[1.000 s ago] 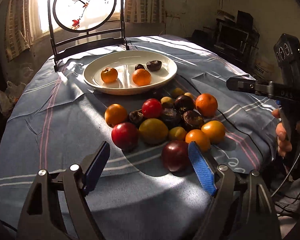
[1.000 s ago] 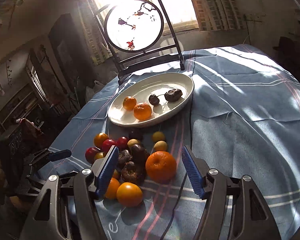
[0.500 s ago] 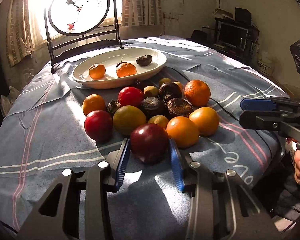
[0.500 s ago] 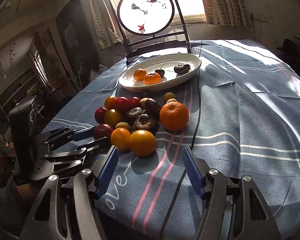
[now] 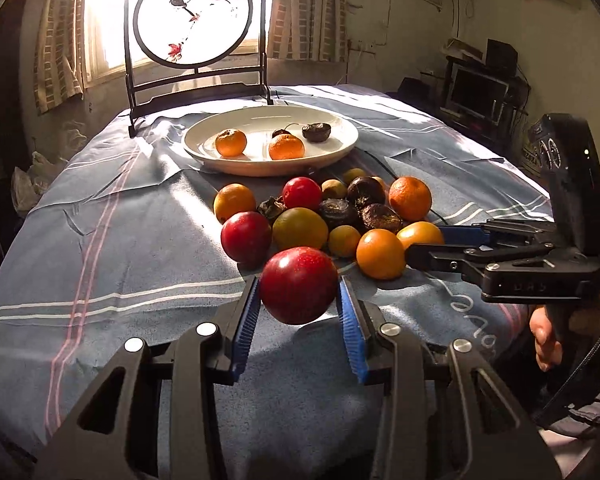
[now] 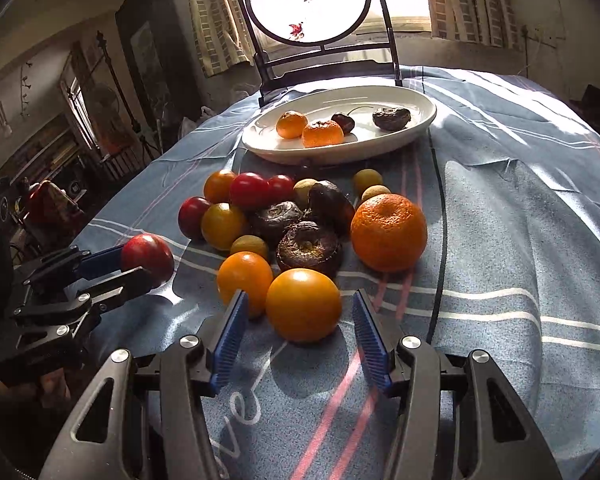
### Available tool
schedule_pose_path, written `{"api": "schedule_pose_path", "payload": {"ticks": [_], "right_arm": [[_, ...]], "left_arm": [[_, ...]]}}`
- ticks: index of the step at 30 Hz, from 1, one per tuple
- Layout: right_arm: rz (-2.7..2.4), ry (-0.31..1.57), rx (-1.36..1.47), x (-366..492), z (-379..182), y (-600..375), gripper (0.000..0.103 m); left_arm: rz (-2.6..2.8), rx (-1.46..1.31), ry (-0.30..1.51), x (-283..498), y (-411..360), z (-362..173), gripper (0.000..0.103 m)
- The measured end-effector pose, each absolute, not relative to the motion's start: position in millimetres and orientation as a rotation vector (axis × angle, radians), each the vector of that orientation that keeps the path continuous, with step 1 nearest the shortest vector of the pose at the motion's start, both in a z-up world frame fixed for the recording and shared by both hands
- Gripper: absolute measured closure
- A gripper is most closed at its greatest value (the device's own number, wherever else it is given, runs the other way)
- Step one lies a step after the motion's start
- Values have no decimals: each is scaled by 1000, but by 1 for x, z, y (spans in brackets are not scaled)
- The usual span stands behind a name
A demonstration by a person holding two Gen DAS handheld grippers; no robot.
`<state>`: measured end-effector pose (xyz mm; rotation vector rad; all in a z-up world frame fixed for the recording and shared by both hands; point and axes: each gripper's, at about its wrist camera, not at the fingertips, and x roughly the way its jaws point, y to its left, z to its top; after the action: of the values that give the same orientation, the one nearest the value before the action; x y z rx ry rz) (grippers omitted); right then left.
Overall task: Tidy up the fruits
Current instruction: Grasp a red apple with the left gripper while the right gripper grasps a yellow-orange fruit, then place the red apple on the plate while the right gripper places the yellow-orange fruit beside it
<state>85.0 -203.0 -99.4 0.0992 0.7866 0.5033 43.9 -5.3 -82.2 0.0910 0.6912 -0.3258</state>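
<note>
Tongs: L [image 5: 299,312] clamped on red fruit [image 5: 298,284]; R [image 6: 298,330] closing round orange fruit [image 6: 303,305], untouched.

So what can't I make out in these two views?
- Left wrist view: whether the red fruit has left the cloth; its underside is hidden.
- Right wrist view: the orange fruit's far side, and the person's hand, cut off by the left edge.
- Both: small dark fruit on the plate, too small to identify.
</note>
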Motion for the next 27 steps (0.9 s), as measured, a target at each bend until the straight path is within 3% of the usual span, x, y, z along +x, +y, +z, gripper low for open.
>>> {"api": "schedule_pose_path", "payload": {"ticks": [1, 13, 19, 27], "right_arm": [[503, 785, 93, 84, -99, -202, 66], [531, 706, 244, 106, -53, -232, 66], [531, 711, 306, 177, -26, -232, 66], [467, 793, 357, 257, -49, -218, 63]], "left_arm": [[-327, 85, 693, 45, -4, -83, 65], [-340, 35, 677, 77, 6, -65, 65], [-347, 26, 675, 142, 2, -42, 65], [-325, 17, 806, 236, -12, -53, 64]]}}
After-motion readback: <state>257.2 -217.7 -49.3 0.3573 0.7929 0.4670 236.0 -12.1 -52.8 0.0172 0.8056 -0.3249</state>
